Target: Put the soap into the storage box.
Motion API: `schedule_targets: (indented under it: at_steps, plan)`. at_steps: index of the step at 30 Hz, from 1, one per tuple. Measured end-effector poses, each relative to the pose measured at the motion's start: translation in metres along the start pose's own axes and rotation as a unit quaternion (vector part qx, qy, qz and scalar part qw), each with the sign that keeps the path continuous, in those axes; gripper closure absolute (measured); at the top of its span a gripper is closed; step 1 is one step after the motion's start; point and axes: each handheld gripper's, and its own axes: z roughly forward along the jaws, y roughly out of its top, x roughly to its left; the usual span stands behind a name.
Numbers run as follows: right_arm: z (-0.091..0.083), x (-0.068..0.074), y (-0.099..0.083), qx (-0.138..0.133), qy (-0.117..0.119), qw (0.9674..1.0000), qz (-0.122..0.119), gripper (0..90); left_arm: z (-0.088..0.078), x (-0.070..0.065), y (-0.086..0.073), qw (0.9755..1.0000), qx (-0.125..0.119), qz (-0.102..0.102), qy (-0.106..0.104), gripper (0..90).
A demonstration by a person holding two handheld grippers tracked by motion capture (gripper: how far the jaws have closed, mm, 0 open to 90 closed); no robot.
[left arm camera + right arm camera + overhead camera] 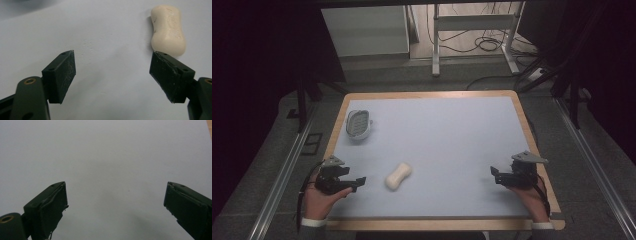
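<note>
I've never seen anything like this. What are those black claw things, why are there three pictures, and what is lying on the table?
No robot here: a person holds a hand tool in each hand, the left gripper and the right gripper, each with two black jaws. The high view looks down from above the person's side of the table. The other two pictures come from small cameras riding on each gripper, looking along its jaws. On the pale surface lie a cream bar of soap and, farther off to the left, a grey soap dish. Both grippers are open and hold nothing. In the left gripper view, the soap lies just beyond one jaw.
</note>
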Motion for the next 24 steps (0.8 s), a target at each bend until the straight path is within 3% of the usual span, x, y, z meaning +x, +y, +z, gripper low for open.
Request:
schedule_targets:
  at_steps: [5, 13, 24]
  plan:
    - [-0.002, -0.002, 0.0, 0.001, -0.001, 1.0, -0.004, 4.9, -0.005, -0.002, 0.002, 1.0, -0.004, 0.001, 0.002, 21.5]
    - [-0.007, -0.001, 0.002, -0.005, -0.004, 1.0, -0.005, 5.0, -0.004, -0.016, 0.012, 0.9995, 0.0, 0.031, 0.006, 21.2]
    - [-0.003, -0.001, -0.001, 0.01, -0.003, 0.9999, -0.006, 5.7, 0.0, -0.033, 0.035, 0.9978, 0.024, 0.063, -0.001, 21.3]
